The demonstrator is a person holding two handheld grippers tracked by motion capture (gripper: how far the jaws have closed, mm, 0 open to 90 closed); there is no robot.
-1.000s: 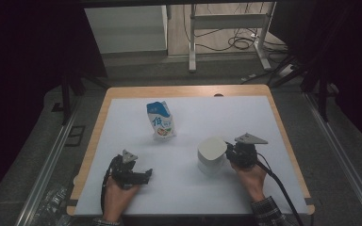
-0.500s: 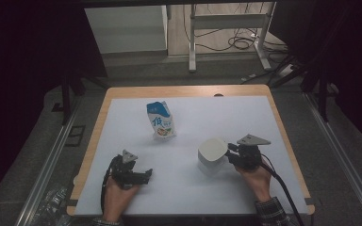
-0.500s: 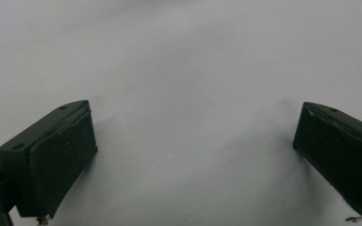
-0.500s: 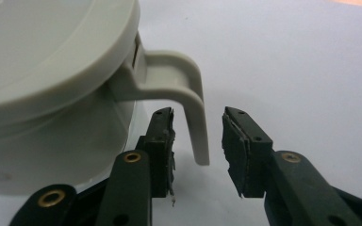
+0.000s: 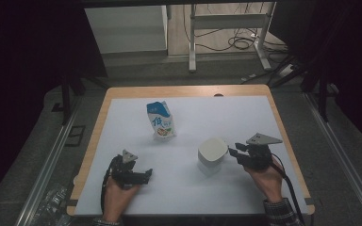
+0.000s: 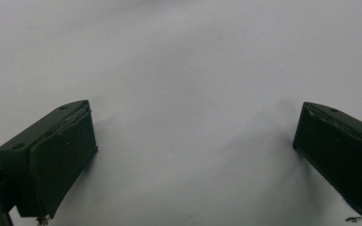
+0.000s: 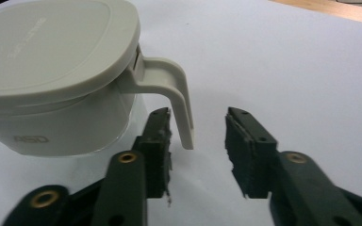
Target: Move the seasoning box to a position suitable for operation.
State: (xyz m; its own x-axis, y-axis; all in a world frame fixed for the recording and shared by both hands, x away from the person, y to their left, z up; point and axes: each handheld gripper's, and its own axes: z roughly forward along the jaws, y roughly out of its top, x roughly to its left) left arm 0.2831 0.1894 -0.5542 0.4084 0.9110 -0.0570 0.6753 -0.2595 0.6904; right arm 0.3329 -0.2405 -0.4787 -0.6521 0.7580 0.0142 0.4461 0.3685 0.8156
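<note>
The right tongs [image 7: 195,141] stand partly spread, and their jaws have just been opening. The handle [image 7: 179,101] of a lidded beige cup [image 7: 56,80] hangs between the two black jaws, nearer the left one, and the pads do not press on it. In the high view the right tongs [image 5: 234,153] lie level just beside the cup [image 5: 212,151], pointing at its side, with the person's right hand [image 5: 265,179] behind them and a checked cuff at the wrist. A cable trails from them toward the table's near right corner.

The cup stands upright on the white sheet [image 5: 245,117] that covers the table [image 5: 188,91], in the near right part, between the middle and the right edge. Its rounded-square lid is on, and the handle faces the right tongs.

The left tongs [image 6: 195,155] are spread wide with only bare white sheet between the jaws. In the high view the left tongs [image 5: 143,175] rest low near the table's near left corner, held in the left hand [image 5: 118,195], well apart from the cup.

A blue and white carton-like pouch [image 5: 160,120] with printed characters stands upright toward the middle of the table, farther back than both tongs and apart from the cup.
</note>
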